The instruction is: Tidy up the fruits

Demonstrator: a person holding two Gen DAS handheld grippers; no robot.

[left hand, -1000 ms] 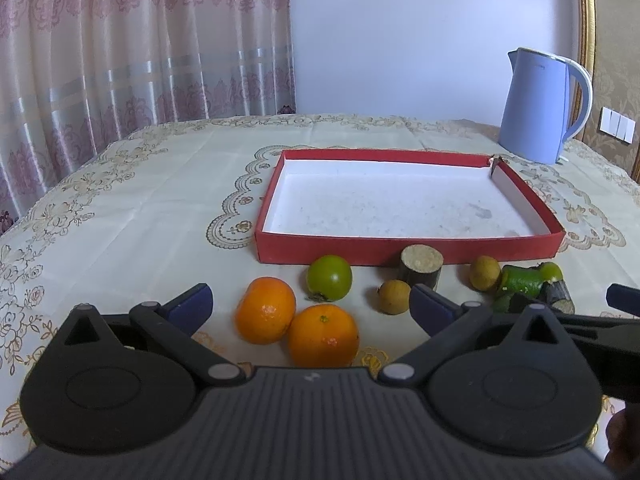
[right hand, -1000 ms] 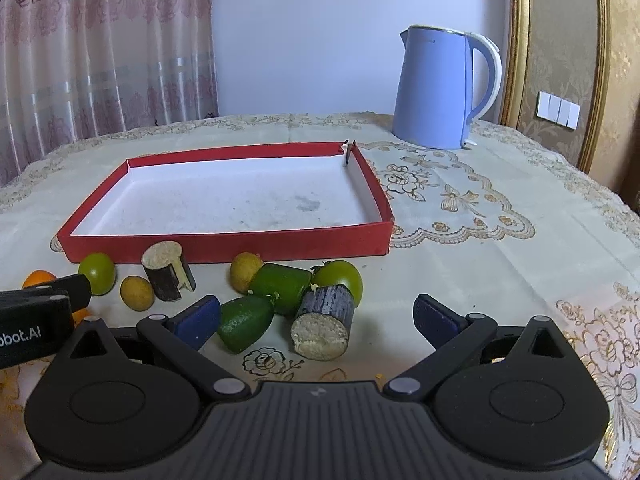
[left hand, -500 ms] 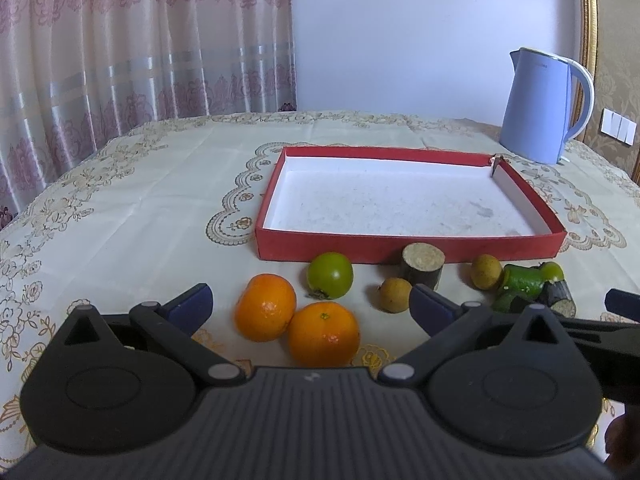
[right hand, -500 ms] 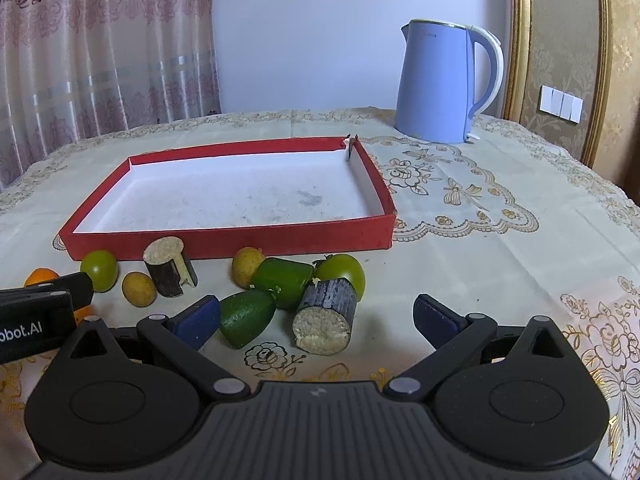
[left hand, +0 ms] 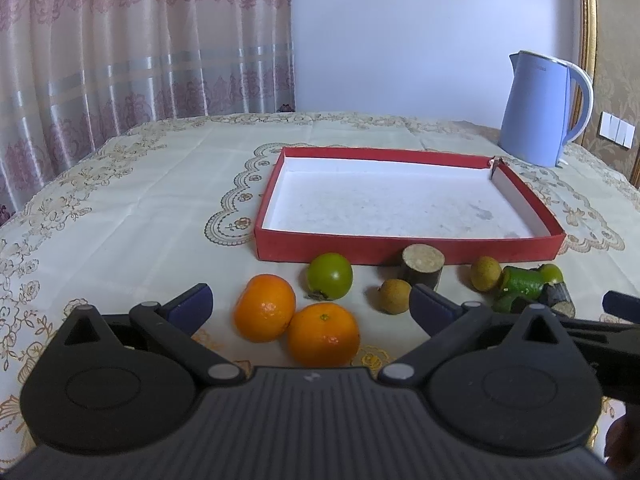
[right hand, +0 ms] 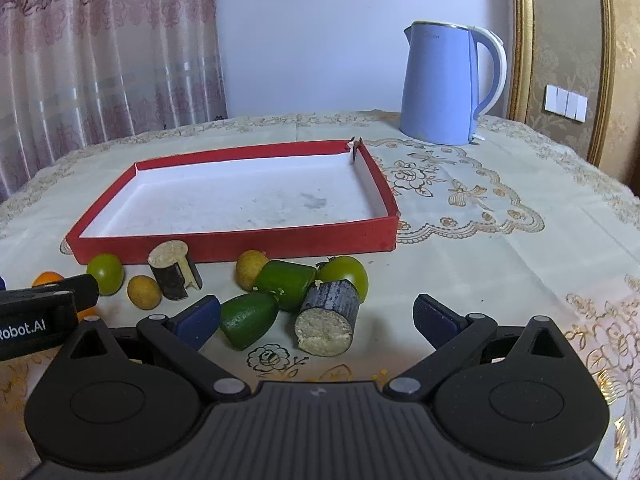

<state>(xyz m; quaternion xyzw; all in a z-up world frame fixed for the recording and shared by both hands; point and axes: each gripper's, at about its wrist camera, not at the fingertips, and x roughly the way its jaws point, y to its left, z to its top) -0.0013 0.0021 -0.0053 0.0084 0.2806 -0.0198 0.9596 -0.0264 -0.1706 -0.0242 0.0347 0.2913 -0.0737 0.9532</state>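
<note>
My left gripper (left hand: 310, 306) and right gripper (right hand: 316, 316) both gape wide, grasping nothing. Two oranges (left hand: 294, 322) and cut green pieces (right hand: 264, 304) lie on the tablecloth (right hand: 480, 264) before the red tray (right hand: 232, 246); possibly sugarcane stubs (right hand: 326, 324). A blue kettle (right hand: 444, 84) stands beyond the tray.

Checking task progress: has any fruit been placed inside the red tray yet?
No, the red tray is bare inside; the oranges and other fruit lie on the tablecloth in front of it.

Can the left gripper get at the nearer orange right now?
Probably yes: the left gripper is open, and the nearer orange lies between its fingers with nothing in front, though it touches the other orange.
</note>
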